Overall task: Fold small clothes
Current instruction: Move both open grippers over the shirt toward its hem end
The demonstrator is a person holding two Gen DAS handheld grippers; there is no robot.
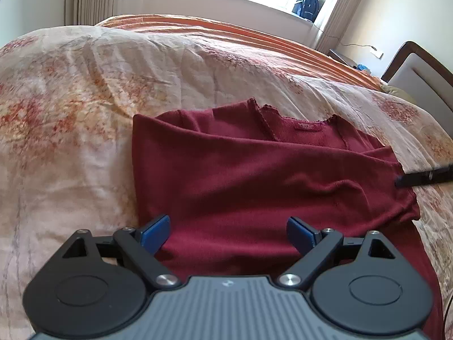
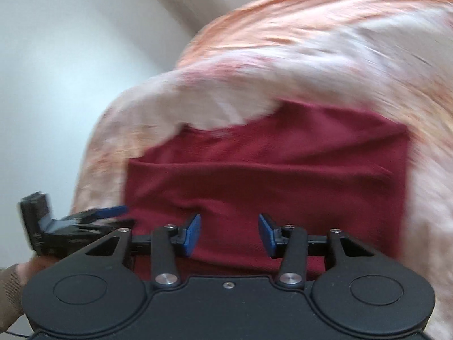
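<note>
We've got both wrist cams angled down, close over the bed; both see the same folded dark red knit top [image 1: 254,175] [image 2: 269,170].

garment [image 1: 254,175]: dark red knit cloth, matt, soft, with raw, frayed edges at the neckline
bedcover [image 1: 85,90]: thin cloth, creased, matt, pale with a rust flower print
orange blanket [image 1: 254,36]: ribbed cloth, matt
left gripper [image 1: 228,233]: black matt plastic arms, bright metal screws, grey ribbed body
pads [image 1: 155,233]: blue, smooth, slightly glossy
headboard [image 1: 419,65]: dark polished wood frame
</note>
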